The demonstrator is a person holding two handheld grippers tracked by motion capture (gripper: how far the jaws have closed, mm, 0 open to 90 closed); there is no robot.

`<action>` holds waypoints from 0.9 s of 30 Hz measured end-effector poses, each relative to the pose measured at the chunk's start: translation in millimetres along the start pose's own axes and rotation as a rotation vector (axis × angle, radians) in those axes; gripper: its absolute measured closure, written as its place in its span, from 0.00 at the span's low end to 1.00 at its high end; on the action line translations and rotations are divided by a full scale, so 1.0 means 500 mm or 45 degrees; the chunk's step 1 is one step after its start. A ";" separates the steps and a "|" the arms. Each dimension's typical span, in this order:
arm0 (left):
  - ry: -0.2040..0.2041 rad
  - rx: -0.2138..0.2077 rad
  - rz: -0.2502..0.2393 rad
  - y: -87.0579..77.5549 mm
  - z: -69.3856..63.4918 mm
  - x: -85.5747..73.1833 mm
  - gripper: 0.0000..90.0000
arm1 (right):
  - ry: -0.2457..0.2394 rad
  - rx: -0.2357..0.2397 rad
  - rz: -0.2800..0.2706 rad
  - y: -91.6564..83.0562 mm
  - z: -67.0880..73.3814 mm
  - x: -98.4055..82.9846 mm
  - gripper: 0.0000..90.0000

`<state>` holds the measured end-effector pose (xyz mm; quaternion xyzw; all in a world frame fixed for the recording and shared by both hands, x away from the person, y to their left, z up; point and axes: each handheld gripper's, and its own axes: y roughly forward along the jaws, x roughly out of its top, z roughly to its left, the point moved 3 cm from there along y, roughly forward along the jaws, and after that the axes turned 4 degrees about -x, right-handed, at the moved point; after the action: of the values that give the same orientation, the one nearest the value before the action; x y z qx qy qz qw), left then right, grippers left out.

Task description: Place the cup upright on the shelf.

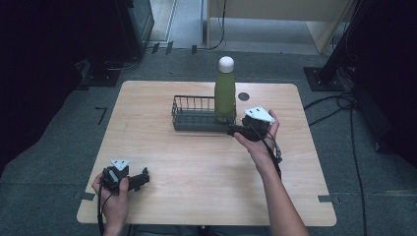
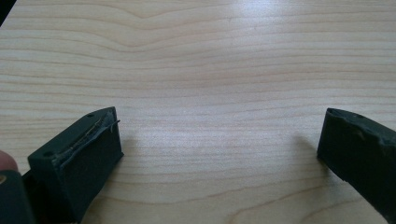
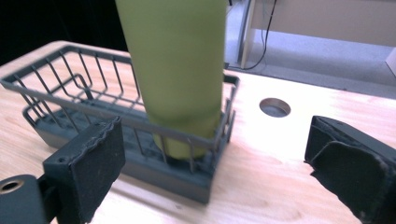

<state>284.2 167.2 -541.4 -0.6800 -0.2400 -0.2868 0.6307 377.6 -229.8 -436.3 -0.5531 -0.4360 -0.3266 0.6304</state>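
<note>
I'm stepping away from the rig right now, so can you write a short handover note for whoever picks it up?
Left gripper: open, holding nothing, over the bare table at the near left corner.
Right gripper: open, holding nothing, at the basket's near right end, aimed at the bottle.
Bottle: green, white cap, upright in the right end of the wire basket at mid table.
Done: bottle stands in the basket, not gripped.
Left: probably just drawing the right gripper clear.
</note>
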 end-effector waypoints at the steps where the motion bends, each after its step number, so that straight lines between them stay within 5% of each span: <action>1: 0.000 0.000 0.000 0.000 0.000 0.000 0.00 | 0.002 -0.005 0.002 -0.003 -0.004 -0.004 0.05; 27: 0.002 0.000 0.002 0.000 0.000 0.000 0.00 | 0.058 -0.066 0.086 -0.047 -0.086 -0.105 0.03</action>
<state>284.1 167.4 -541.3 -0.6798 -0.2388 -0.2869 0.6312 343.3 -279.7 -474.8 -0.5760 -0.3940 -0.3286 0.6364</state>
